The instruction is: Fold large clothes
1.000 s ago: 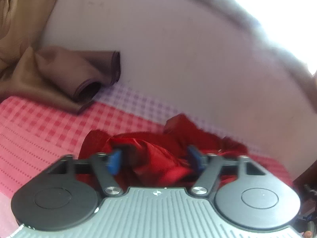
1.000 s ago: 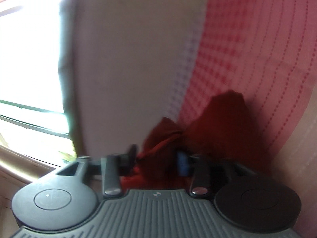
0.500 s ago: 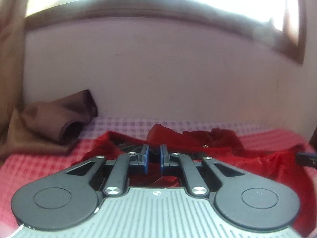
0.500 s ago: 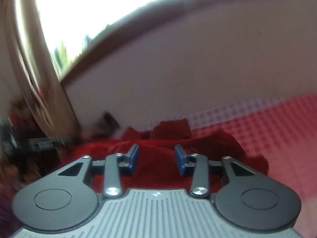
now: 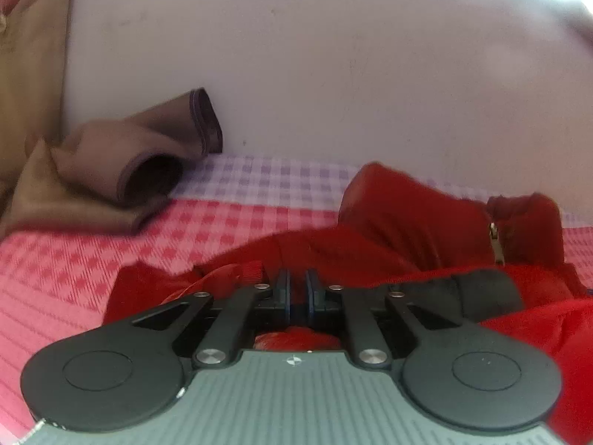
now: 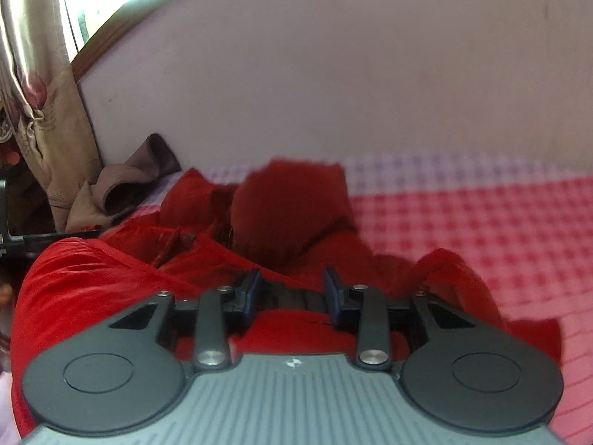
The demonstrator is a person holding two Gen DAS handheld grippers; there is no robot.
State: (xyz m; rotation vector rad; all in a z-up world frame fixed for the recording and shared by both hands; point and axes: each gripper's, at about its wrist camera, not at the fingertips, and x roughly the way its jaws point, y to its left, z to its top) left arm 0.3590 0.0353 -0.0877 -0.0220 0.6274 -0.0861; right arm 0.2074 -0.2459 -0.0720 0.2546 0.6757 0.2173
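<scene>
Red jacket [image 5: 415,222] crumpled on the checked bedsheet [image 5: 229,222], right of the brown cloth [image 5: 122,170]. Long axis unclear. Left gripper [image 5: 296,289] just before the jacket, nearly together, opening, nothing visibly pinched. Right gripper [image 6: 292,289] over the jacket, apart, closing, seemingly nearer.

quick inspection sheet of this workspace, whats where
surface: bed sheet, red-pink check with a paler lilac-checked band at the wall.
job's things: red garment, crumpled, not yet folded; zipper pull showing.
clutter: brown cloth bunched at the wall, apart from the garment.
grippers: left gripper jaws narrow and opening, red cloth bunched around them, grip unclear; right gripper jaws closing, apart, over red cloth.
cables: nothing seen.
surroundings: plain wall; curtain beside a bright window.
</scene>
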